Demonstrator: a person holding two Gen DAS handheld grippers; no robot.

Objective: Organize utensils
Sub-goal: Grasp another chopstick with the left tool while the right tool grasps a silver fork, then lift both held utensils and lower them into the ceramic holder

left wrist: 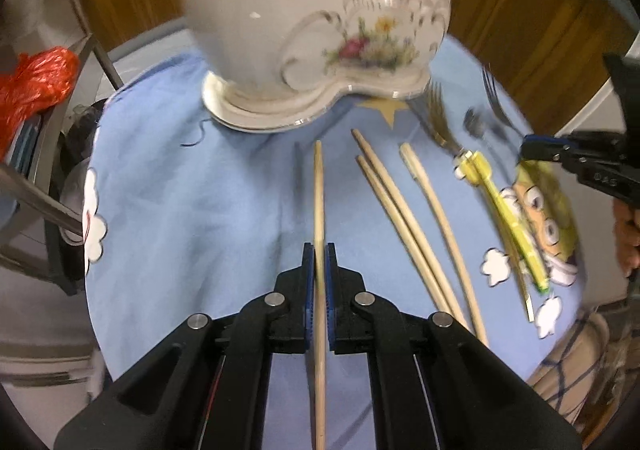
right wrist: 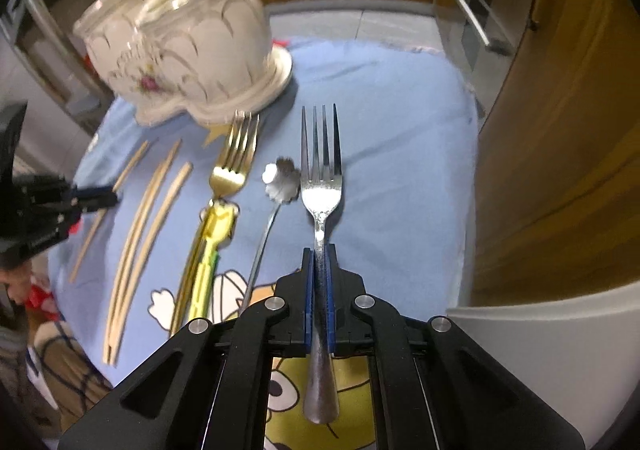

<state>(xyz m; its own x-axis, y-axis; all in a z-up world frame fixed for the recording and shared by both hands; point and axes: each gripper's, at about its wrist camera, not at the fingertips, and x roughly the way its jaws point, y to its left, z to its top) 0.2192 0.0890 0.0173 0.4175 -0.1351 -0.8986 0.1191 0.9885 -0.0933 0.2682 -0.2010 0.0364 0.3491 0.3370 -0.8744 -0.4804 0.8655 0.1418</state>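
Observation:
My left gripper [left wrist: 319,250] is shut on a single wooden chopstick [left wrist: 319,194] that points toward the white flowered ceramic holder [left wrist: 304,30]. Three more chopsticks [left wrist: 404,226] lie on the blue cloth to its right. My right gripper [right wrist: 319,254] is shut on the neck of a silver fork [right wrist: 322,186], tines pointing away. Left of it lie a small flower-headed spoon [right wrist: 281,180], a gold fork [right wrist: 234,162] with a yellow handle, and the loose chopsticks [right wrist: 148,218]. The ceramic holder [right wrist: 188,46] stands at the back left with a few utensils in it. The left gripper [right wrist: 96,200] shows at the left edge.
A blue cartoon-print cloth [left wrist: 200,210] covers the small table. Wooden cabinets [right wrist: 560,130] stand close on the right. A red plastic bag [left wrist: 36,86] hangs on a metal rack at the left. The right gripper [left wrist: 552,148] enters the left wrist view from the right.

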